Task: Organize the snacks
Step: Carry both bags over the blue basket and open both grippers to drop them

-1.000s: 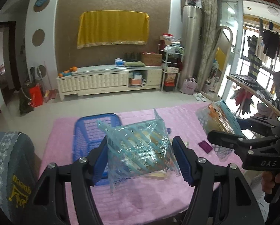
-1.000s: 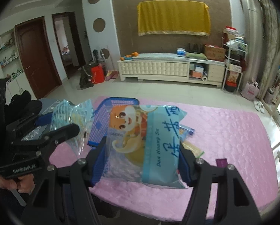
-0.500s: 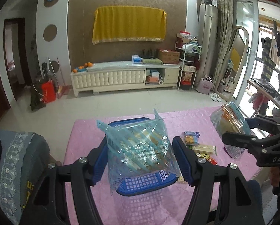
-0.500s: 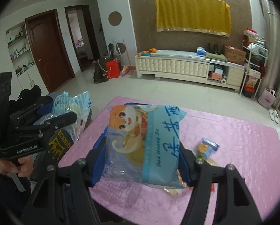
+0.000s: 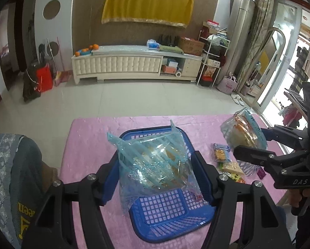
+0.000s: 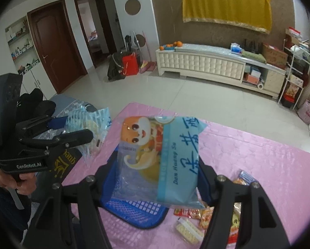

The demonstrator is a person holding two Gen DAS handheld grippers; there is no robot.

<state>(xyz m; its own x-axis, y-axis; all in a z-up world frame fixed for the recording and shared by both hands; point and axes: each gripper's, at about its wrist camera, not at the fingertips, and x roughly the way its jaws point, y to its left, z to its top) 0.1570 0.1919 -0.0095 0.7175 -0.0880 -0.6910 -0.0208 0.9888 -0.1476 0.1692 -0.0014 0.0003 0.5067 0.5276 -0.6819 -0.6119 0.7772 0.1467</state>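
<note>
Left wrist view: we see the left hand-held gripper (image 5: 158, 183) clamped on a clear bag with pale blue stripes (image 5: 152, 166), its blue pads pressing both sides; the bag hangs over the blue basket (image 5: 167, 220), above the basket's open mesh floor; the basket sits on the pink tabletop (image 5: 88, 145); to the right of the basket we see the right hand-held gripper (image 5: 256, 143) gripping a second bag, with small loose snack packets (image 5: 223, 155) lying on the cloth between; in the right wrist view that right hand-held gripper (image 6: 158, 178) is clamped on a blue-banded bag printed with a cartoon animal (image 6: 159, 159), held above the basket's (image 6: 134, 211) near right corner; more packets (image 6: 198, 217) lie right of the basket
</note>
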